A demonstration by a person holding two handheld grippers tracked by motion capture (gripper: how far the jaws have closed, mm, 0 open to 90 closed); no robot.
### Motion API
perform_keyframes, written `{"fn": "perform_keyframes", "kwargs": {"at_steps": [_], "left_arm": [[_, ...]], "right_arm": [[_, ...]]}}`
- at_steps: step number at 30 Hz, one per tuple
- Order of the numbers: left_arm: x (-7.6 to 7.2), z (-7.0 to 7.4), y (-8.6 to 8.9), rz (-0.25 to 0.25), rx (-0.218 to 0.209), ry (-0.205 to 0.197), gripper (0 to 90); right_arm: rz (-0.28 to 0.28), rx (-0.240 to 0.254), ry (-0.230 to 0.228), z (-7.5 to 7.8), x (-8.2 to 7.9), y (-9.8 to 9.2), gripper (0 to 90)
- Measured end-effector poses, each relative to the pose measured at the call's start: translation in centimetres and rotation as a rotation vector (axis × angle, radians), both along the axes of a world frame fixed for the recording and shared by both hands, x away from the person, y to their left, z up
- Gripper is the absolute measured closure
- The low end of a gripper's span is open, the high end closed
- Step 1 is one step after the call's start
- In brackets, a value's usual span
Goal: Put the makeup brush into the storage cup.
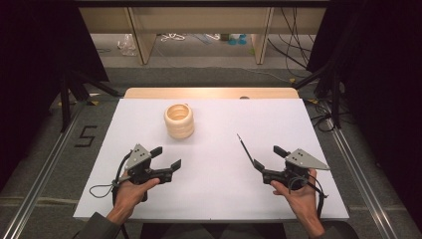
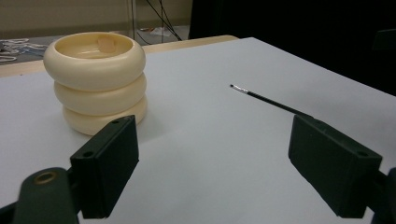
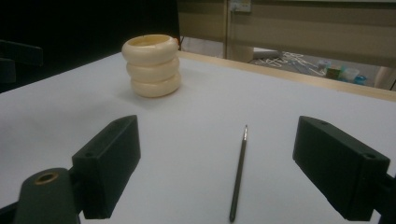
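Left gripper (image 1: 166, 158): its fingers stood wide apart and held nothing, low over the white table (image 1: 214, 174), probably ready.
Cream ribbed holder of three stacked rings (image 1: 179, 121): upright toward the far left, mouth open upward, likely to receive the brush.
Thin dark paintbrush (image 1: 245, 148): flat on the table, just beside the right gripper.
Right gripper (image 1: 268, 158): fingers wide apart, empty, the brush lying ahead between them.

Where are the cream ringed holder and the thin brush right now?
cream ringed holder (image 1: 179, 122), high view, on its middle ring.
thin brush (image 3: 238, 175), right gripper view, mid-handle, lying flat on the white table.
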State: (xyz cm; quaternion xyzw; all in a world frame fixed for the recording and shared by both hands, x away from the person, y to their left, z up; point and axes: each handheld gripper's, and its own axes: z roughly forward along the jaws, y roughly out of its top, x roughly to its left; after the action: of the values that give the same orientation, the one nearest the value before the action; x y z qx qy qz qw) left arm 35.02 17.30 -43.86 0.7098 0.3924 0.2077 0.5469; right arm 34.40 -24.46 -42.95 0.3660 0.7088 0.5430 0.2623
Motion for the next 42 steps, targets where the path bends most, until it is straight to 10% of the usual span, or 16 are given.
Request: {"fn": "perform_keyframes", "kwargs": {"at_steps": [17, 42], "left_arm": [[0.1, -0.1, 0.0, 0.000, 0.001, 0.006, 15.7], [0.1, -0.1, 0.0, 0.008, -0.015, 0.024, 15.7]], "right_arm": [[0.014, -0.069, 0.067, 0.8, 0.9, 0.3, 18.1], [0.069, -0.323, 0.284, 3.2, 6.2, 2.4, 24.2]]}}
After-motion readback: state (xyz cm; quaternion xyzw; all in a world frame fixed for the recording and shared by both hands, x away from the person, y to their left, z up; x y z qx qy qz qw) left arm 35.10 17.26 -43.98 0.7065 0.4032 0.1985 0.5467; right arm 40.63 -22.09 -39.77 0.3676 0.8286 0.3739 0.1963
